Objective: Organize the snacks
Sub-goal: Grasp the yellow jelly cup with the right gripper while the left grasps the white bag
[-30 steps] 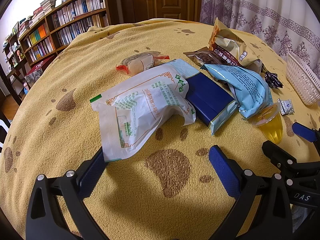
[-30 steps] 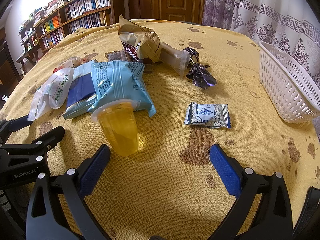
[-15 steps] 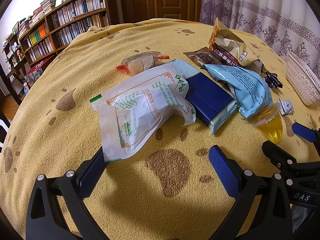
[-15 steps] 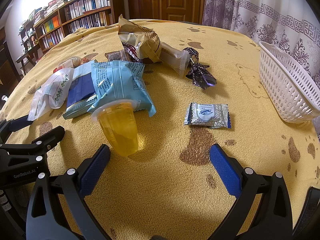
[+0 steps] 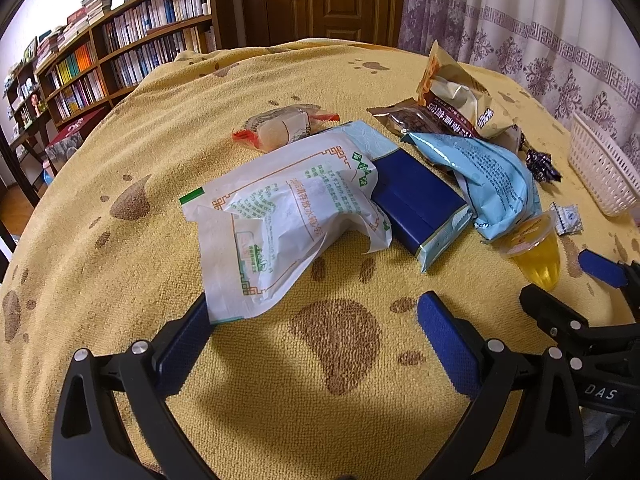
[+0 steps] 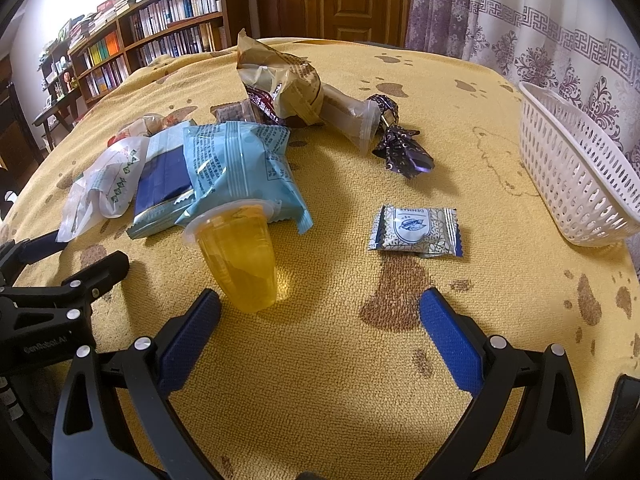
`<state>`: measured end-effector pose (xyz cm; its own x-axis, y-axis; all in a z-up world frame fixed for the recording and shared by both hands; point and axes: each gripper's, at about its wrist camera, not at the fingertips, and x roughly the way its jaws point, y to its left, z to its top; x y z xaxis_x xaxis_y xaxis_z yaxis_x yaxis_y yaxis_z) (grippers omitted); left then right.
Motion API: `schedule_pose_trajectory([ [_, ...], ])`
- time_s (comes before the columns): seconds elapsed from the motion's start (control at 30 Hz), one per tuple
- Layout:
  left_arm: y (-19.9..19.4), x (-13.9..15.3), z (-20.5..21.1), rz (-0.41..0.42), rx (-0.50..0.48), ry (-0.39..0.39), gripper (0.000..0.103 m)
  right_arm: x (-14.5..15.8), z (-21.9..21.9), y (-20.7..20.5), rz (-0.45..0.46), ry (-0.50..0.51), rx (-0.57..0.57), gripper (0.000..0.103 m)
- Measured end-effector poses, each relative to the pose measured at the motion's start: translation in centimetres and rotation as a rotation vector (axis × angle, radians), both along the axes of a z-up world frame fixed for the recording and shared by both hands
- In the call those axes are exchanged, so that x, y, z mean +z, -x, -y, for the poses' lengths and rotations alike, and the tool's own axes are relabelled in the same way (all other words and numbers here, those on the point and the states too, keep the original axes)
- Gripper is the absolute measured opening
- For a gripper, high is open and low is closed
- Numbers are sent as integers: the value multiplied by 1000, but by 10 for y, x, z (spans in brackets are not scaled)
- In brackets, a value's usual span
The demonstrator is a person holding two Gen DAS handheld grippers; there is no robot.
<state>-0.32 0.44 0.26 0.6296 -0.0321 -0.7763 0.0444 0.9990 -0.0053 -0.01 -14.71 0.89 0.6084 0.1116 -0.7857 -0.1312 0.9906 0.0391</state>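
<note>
Both claws stand wide open and empty above the tabletop (image 6: 320,380). The right claw (image 6: 318,320) hangs just short of the jelly cup (image 6: 236,256), which lies tipped against the light blue packet (image 6: 240,160). Best grip the cup across its body, then carry it to the white basket (image 6: 576,176). The left claw (image 5: 312,320) waits by the white packet (image 5: 280,216).

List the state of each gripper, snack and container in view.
Left tool: open, empty.
Right tool: open, empty.
Yellow jelly cup: sealed, on its side.
White plastic basket: upright; inside hidden.
Light blue snack bag: sealed, atop the pile.
Small blue-white sachet: lying flat, alone.
</note>
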Motion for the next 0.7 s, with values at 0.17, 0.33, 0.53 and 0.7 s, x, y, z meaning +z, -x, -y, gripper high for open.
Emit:
schedule_pose_trajectory([
  [0.17, 3, 5, -16, 21, 4, 97, 98, 5, 10, 2, -2, -85, 26, 101],
  [0.33, 13, 14, -40, 52, 34, 184, 98, 19, 22, 4, 12, -181, 58, 99],
  [0.53, 22, 26, -61, 88, 95, 166, 98, 30, -11, 7, 72, -122, 175, 68],
  [0.7, 19, 30, -70, 89, 114, 152, 98, 14, -28, -3, 47, -72, 209, 45],
])
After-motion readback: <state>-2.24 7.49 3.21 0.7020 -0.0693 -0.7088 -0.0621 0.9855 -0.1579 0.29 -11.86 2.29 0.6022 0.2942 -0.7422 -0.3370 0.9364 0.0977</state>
